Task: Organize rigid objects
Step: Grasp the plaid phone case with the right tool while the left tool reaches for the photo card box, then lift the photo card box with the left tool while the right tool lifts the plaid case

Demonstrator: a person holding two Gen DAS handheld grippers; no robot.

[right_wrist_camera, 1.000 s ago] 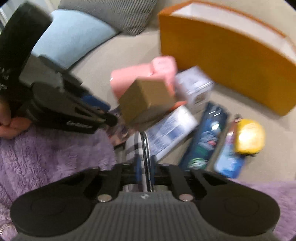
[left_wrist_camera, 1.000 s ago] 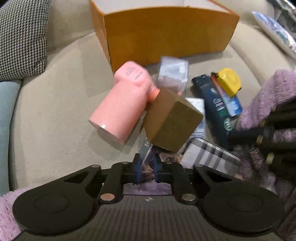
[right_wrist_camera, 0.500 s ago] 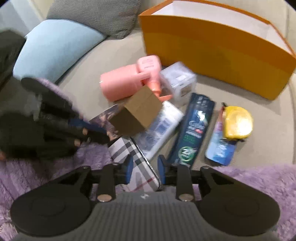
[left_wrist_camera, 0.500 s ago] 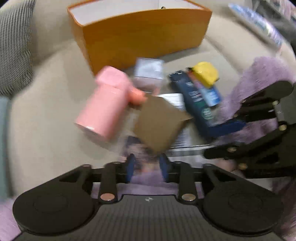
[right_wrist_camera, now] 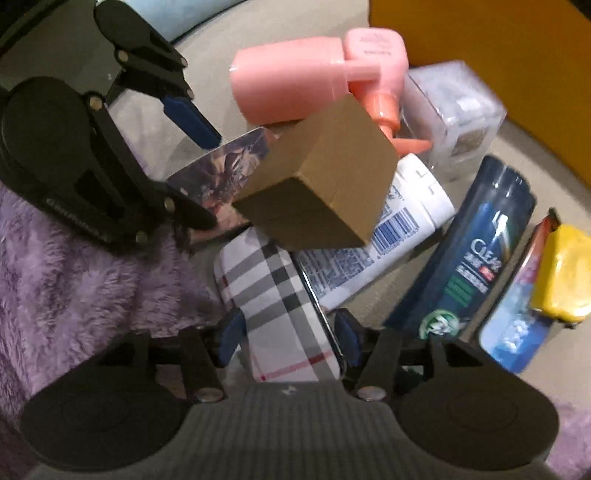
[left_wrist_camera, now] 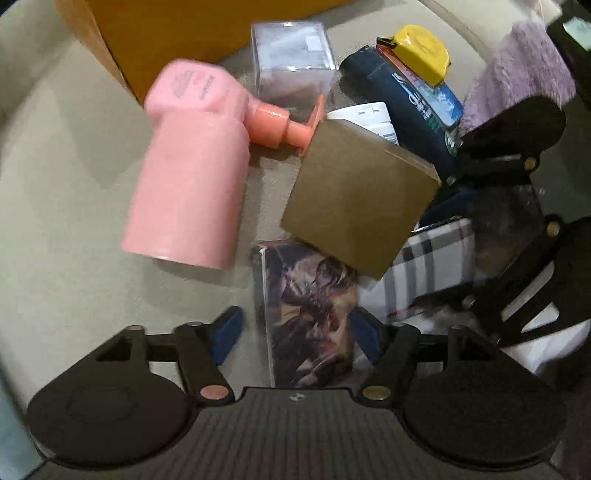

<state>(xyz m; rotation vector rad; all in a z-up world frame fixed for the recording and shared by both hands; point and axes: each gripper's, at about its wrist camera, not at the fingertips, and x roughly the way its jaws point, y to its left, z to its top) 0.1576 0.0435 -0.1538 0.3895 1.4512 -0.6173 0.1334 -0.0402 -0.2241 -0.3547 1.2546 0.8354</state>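
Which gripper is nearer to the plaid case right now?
Right. The right gripper straddles the near end of the plaid case, its jaws opening around it. The left gripper sits over the illustrated card box beside it.

Both views come from fisheye cameras mounted behind the finger linkages, each looking forward along its own fingers and steeply down onto a beige cushion (left_wrist_camera: 66,206), at close range. The left wrist view faces nearly straight down; the brown box (left_wrist_camera: 360,199) sits at centre, the orange bin (left_wrist_camera: 177,33) at 12 o'clock, the right gripper (left_wrist_camera: 443,214) entering at 3 o'clock. The right wrist view is slightly less steep; the left gripper (right_wrist_camera: 201,173) enters at 10 o'clock. Shared ground: the brown box (right_wrist_camera: 321,177), pink pump bottle (left_wrist_camera: 192,173) (right_wrist_camera: 295,88), plaid case (left_wrist_camera: 432,266) (right_wrist_camera: 273,306), illustrated card box (left_wrist_camera: 310,314) (right_wrist_camera: 218,173).
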